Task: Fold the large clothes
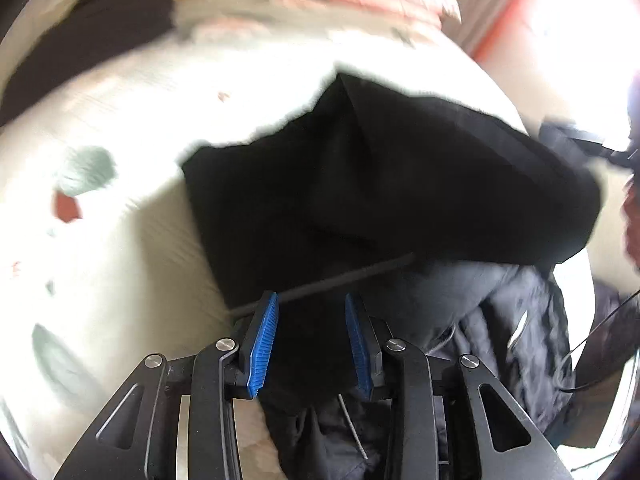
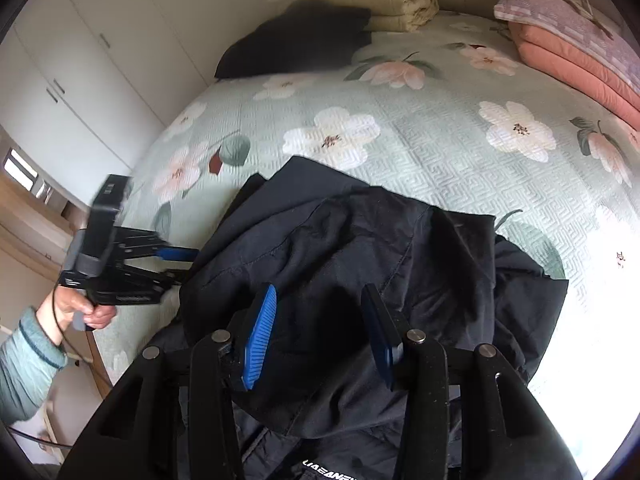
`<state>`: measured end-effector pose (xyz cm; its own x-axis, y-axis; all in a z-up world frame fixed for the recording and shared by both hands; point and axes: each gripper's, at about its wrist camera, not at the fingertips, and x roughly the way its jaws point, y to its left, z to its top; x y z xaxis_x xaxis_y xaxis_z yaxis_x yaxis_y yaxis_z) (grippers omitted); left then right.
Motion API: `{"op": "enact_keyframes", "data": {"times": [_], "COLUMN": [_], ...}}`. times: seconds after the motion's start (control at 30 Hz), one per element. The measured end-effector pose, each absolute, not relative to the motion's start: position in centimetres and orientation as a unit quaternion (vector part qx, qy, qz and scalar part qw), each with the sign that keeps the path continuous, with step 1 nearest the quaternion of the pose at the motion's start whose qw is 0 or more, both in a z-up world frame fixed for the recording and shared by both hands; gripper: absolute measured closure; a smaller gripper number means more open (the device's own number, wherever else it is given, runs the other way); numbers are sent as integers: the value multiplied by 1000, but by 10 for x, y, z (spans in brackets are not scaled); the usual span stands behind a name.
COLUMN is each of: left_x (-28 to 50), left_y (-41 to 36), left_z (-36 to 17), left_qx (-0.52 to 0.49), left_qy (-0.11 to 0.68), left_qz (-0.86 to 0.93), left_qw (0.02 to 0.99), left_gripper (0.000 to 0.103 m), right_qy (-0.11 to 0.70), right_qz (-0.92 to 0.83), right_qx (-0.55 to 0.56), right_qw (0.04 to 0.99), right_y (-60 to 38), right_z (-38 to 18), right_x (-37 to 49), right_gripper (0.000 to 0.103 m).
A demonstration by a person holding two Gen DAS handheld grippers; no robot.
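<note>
Blue pads [image 2: 259, 338] of the right tongs [image 2: 320, 336] stand parted above a dark garment [image 2: 360, 264], with nothing pinched between them; the cloth lies below the gap, not gripped. The left tongs [image 1: 312, 336] likewise hang open over the same garment [image 1: 360, 184], their ribbed blue pads [image 1: 262, 344] apart and empty. No earlier view is at hand, so only this open stance can be told.

The garment, a large black jacket, lies bunched and partly folded at the near edge of the bed [image 2: 420, 152], its upper layer doubled over the rumpled lower part. White lettering [image 2: 328, 476] shows on the cloth at the bottom of the right wrist view. A thin dark rod-like edge [image 1: 340, 280] crosses the fabric just ahead of the left tongs.

From the right wrist view, the left tongs [image 2: 176, 256] appear at the jacket's left side, held by a hand [image 2: 86, 312] with a pale green sleeve [image 2: 24, 360].

Beyond, the floral bedspread stretches away. At the far end rest a dark pillow [image 2: 296, 44], folded beige blankets [image 2: 400, 4] and pink folded bedding [image 2: 572, 52]. White wardrobe doors [image 2: 100, 40] stand behind.
</note>
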<state>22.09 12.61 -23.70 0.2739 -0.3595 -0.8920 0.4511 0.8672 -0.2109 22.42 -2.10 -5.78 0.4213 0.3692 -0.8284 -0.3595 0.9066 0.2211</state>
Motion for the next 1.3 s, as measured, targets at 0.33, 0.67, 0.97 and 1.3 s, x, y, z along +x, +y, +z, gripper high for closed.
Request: {"op": "enact_keyframes", "data": {"times": [0.33, 0.67, 0.97, 1.3], "left_x": [268, 191, 192, 227], "left_y": [35, 67, 59, 39], "left_z": [-198, -301, -219, -281], "left_qx": [26, -14, 10, 3], "left_qy": [503, 582, 521, 546], "left_qz": [-340, -306, -304, -291], "left_qw": [794, 753, 798, 786], "left_gripper": [46, 43, 43, 44], "right_qy": [516, 572, 566, 512], "right_qz": [179, 144, 142, 75], "right_qx": [-12, -23, -13, -24], "right_qw": [838, 807, 812, 855], "right_y": [-19, -5, -14, -49], "right_z": [-69, -221, -180, -153], "right_x": [242, 152, 157, 244], "right_gripper": [44, 42, 41, 39]}}
